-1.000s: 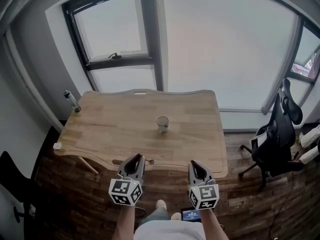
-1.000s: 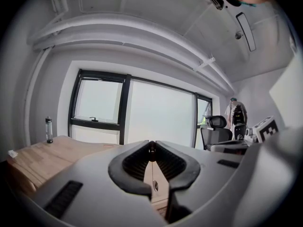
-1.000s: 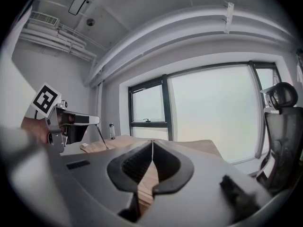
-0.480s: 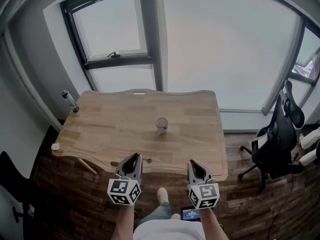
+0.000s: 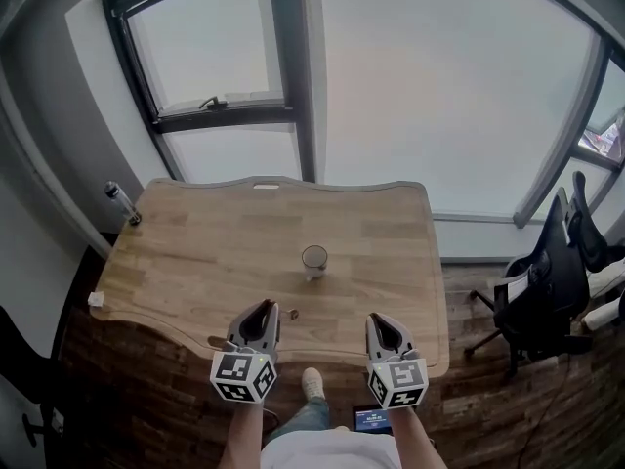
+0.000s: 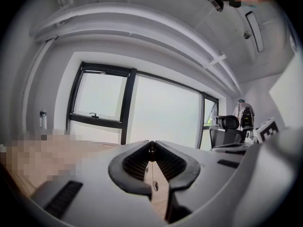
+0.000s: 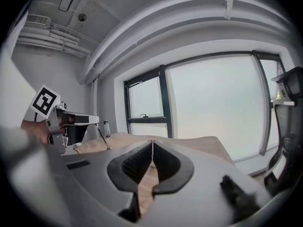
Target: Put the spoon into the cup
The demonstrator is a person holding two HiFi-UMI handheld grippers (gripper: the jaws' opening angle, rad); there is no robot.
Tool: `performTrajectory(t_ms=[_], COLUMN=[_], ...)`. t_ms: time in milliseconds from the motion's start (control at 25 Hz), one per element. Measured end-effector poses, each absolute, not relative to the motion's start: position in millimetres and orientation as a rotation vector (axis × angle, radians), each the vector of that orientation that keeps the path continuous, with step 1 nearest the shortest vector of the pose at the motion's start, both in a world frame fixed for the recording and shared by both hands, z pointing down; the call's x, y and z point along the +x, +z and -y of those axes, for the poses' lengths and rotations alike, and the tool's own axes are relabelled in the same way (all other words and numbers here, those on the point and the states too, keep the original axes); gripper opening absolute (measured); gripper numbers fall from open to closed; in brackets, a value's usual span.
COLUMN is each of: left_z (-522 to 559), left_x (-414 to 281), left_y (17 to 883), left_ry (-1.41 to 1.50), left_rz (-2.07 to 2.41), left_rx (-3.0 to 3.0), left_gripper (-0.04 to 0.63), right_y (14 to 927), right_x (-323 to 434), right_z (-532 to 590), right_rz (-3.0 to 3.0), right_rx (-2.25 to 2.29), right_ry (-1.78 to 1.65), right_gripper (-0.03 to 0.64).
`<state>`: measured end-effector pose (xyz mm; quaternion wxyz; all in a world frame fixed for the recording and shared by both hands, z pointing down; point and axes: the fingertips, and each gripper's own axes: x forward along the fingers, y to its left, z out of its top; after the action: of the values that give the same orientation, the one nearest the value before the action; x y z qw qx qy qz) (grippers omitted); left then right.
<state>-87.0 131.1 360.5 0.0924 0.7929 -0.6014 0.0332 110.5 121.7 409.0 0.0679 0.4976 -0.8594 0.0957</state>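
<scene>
Spoon [image 6: 154,176] is in the left gripper [image 6: 151,144]: fingers closed on the handle end, bowl hanging down below them over the near part of the worktop [image 5: 195,252]; can't tell if it clears the surface. Right gripper [image 7: 152,141] has its fingers pressed together on nothing and is held near the left one at the worktop's near edge. Cup [image 5: 314,258] stands upright mid-worktop, mouth open, ahead of both. Step looks like the carry: spoon in hand, not yet in the cup. Next move needs the left gripper out over the cup, bowl centred on the mouth, then straight down before release. Tip grip looks loose, so a swinging spoon could clip the rim
</scene>
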Motion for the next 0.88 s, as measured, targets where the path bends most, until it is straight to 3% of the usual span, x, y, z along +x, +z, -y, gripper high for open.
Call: performTrajectory(t_ms=[880], left_z=[69.2], left_x=[-101.4], left_y=[404.7], left_ry=[0.103], left_rz=[1.503], left_rx=[2.42], left_gripper=[0.049], right_y=[466.6], right_x=[60.8], right_z=[55.8], right_rz=[2.388], right_rx=[1.599], right_ry=[0.368], right_gripper=[0.032])
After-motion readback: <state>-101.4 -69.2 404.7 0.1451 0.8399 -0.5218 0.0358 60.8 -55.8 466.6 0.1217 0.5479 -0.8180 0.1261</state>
